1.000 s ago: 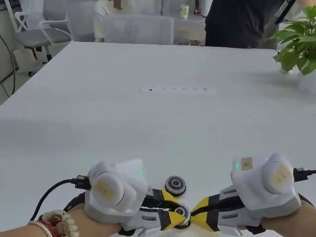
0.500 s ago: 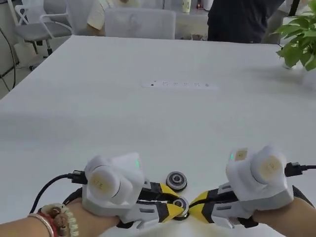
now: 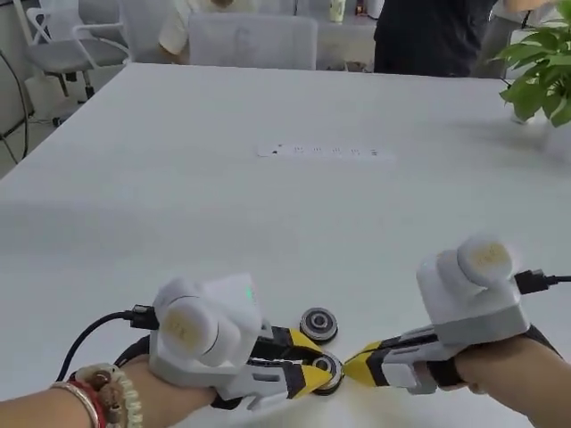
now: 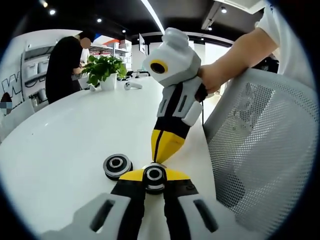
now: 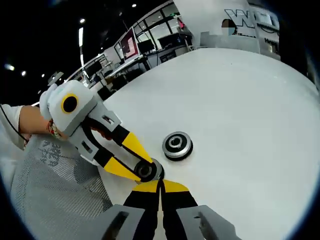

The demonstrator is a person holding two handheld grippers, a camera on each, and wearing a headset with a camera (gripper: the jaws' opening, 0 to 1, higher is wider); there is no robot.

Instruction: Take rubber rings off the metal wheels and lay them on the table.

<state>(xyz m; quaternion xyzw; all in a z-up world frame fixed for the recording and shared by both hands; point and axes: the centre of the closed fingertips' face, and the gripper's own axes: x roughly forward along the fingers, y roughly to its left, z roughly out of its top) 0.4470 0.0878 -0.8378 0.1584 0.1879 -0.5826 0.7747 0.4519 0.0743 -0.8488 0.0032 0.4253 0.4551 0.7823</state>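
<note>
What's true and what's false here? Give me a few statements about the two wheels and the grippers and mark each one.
1. The left gripper clamps a wheel between its jaws. True.
2. The second wheel is stacked on the clamped one. False: it lies flat on the table, apart from it.
3. The right gripper has its tips against the clamped wheel. True.
4. A plant stands beside the grippers at the near edge. False: the plant is at the table's far right.
</note>
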